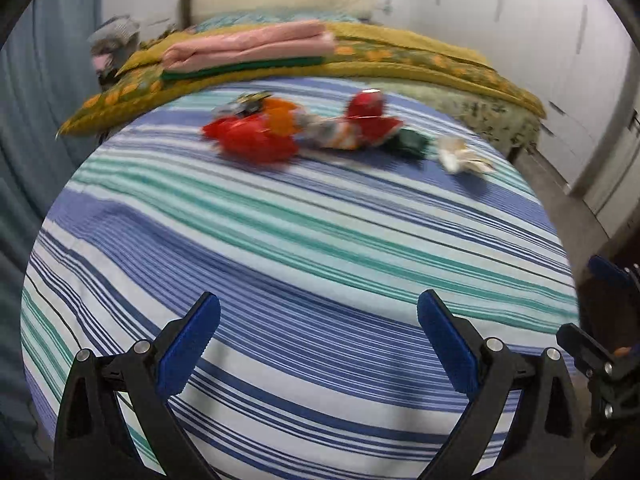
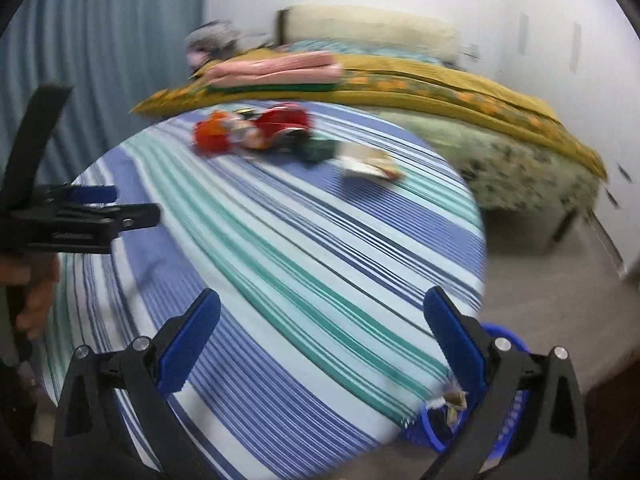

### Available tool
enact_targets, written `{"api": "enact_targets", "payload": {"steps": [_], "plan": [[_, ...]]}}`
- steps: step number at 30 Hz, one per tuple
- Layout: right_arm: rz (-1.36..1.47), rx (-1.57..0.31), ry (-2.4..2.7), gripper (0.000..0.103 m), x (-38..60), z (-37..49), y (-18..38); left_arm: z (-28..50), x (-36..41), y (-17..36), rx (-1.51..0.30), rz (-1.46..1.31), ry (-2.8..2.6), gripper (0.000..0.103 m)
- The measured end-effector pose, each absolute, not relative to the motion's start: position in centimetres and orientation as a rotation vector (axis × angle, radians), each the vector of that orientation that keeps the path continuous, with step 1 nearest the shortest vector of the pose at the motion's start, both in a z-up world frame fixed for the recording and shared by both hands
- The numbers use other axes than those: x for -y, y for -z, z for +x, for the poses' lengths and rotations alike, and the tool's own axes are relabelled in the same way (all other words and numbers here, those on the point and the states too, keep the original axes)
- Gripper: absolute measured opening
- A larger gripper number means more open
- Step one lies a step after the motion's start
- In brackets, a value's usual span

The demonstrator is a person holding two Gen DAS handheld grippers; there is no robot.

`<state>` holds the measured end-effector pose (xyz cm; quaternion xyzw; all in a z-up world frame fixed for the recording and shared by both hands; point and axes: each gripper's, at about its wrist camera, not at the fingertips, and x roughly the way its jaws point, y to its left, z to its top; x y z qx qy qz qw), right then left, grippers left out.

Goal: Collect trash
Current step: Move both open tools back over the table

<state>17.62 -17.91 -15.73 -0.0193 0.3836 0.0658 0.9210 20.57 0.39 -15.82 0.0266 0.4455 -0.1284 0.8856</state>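
A striped bedsheet [image 1: 304,264] covers the bed, a yellow floral blanket [image 1: 400,60] folded across its far end. Crumpled wrappers [image 1: 312,132], red, orange, green and white, lie in a loose row on the far part of the sheet. The left gripper [image 1: 318,340] and right gripper [image 2: 322,340] hover near, jaws wide apart, holding nothing. A blue basket [image 2: 508,424] containing scraps stands on the floor at near right.

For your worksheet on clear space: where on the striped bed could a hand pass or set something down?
Free: the broad striped sheet between the open left gripper and the wrapper pile. Crowded: the far strip, from the pile to the pale wrapper, against the yellow blanket.
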Motion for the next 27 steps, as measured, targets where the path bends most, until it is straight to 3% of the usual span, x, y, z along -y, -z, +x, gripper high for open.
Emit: {"api": "enact_targets", "payload": {"steps": [11,27], "plan": [[-0.029,-0.891,-0.123,0.098,14.0,25.2,18.0,23.1,-1.7,17.6,-0.952,0.1,0.237,0.098],[0.003,-0.972,-0.133,0.099,13.9,26.1,19.9,23.6,-1.3,18.7,-0.964,0.125,0.256,0.098]]}}
